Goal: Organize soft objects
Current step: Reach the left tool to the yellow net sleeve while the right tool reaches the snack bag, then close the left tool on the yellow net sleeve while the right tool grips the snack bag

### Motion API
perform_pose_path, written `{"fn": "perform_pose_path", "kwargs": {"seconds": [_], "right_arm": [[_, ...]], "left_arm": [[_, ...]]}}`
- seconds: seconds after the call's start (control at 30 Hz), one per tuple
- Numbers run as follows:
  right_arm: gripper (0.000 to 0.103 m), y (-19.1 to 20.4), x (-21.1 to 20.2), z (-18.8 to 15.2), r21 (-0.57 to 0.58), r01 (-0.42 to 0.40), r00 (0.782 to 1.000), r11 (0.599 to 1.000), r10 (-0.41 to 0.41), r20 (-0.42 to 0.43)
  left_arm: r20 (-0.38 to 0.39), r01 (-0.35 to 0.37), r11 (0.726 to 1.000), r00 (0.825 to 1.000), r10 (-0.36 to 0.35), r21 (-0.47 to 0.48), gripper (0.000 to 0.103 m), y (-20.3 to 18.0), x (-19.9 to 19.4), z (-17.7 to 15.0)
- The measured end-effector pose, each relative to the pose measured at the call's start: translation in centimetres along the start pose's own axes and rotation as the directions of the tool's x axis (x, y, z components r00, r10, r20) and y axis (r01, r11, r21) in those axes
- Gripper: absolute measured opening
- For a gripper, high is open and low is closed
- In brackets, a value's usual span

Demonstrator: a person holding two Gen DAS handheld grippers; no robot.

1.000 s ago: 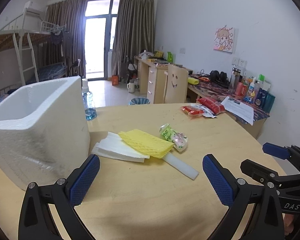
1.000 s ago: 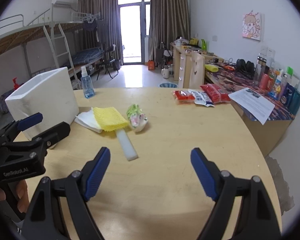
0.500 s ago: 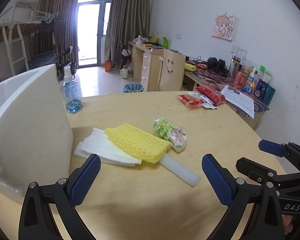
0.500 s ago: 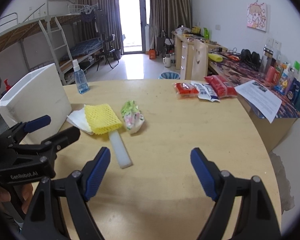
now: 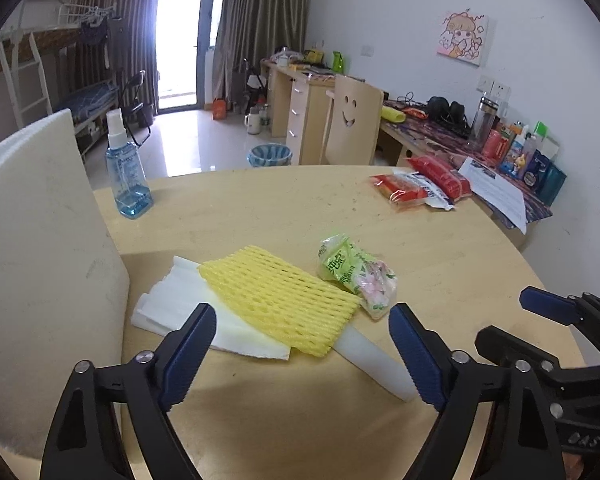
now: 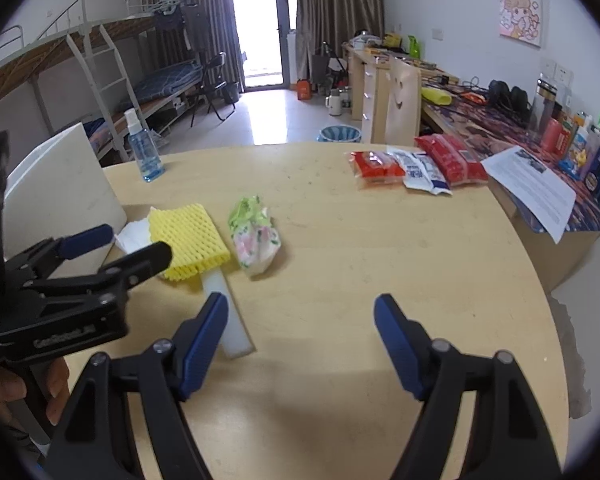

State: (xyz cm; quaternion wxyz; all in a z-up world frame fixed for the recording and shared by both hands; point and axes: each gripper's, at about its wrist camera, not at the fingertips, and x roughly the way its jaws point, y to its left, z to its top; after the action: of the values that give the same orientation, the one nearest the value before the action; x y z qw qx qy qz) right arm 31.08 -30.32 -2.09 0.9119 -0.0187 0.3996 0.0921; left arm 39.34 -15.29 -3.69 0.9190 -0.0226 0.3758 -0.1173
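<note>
From the left wrist, the left gripper (image 5: 300, 330) hung over the table (image 5: 268, 216) with its jaws wide. They had just been closing a bit, with nothing pinched. Below them lay the yellow net (image 5: 278, 300), on top of white foam sheets (image 5: 172, 312) and a white foam bar (image 5: 374, 364). A green packet (image 5: 356, 272) touched the net's right edge. A white box (image 5: 40, 248) stood at the left.

From the right wrist, the right gripper (image 6: 298, 330) was wide too, just been closing a little, and empty. The bar (image 6: 228, 316) lay by its left finger (image 6: 202, 344). The net (image 6: 186, 236) and packet (image 6: 254, 236) sat farther off.
</note>
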Motion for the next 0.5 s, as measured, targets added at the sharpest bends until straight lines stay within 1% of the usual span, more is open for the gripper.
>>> {"fn": "perform_pose_path", "kwargs": {"seconds": [0.07, 0.13, 0.23, 0.3, 0.33, 0.4, 0.43, 0.5], "right_arm": [[0.079, 0.3, 0.3, 0.1, -0.008, -0.005, 1.000, 1.000, 0.005, 0.000], [0.079, 0.4, 0.6, 0.2, -0.008, -0.009, 1.000, 1.000, 0.009, -0.004], [0.079, 0.4, 0.9, 0.3, -0.007, -0.010, 1.000, 1.000, 0.010, -0.009], [0.079, 0.3, 1.0, 0.4, -0.005, -0.014, 1.000, 1.000, 0.014, -0.010], [0.079, 0.3, 1.0, 0.4, -0.005, -0.012, 1.000, 1.000, 0.012, -0.010], [0.079, 0.2, 1.1, 0.5, -0.004, -0.011, 1.000, 1.000, 0.011, -0.008], [0.079, 0.2, 1.1, 0.5, -0.005, -0.011, 1.000, 1.000, 0.011, -0.009], [0.079, 0.2, 1.4, 0.7, -0.006, -0.008, 1.000, 1.000, 0.008, -0.014]], "left_arm": [[-0.013, -0.013, 1.000, 1.000, 0.013, 0.006, 0.085, 0.1, 0.7, 0.1], [-0.036, -0.017, 1.000, 0.999, 0.017, -0.002, 0.080, 0.3, 1.5, 0.2], [-0.057, 0.001, 1.000, 0.998, -0.002, -0.023, 0.074, 0.9, 2.4, 0.3], [-0.065, -0.004, 1.000, 0.998, 0.002, -0.024, 0.067, 1.1, 2.8, 0.3], [-0.076, 0.011, 1.000, 0.997, -0.013, -0.027, 0.065, 1.3, 3.1, 0.2], [-0.089, 0.033, 0.998, 0.995, -0.037, -0.044, 0.054, 1.6, 3.4, 0.1], [-0.096, 0.047, 0.997, 0.994, -0.052, -0.057, 0.051, 1.9, 3.7, 0.0], [-0.113, 0.047, 0.997, 0.992, -0.053, -0.058, 0.049, 2.1, 4.2, 0.0]]}}
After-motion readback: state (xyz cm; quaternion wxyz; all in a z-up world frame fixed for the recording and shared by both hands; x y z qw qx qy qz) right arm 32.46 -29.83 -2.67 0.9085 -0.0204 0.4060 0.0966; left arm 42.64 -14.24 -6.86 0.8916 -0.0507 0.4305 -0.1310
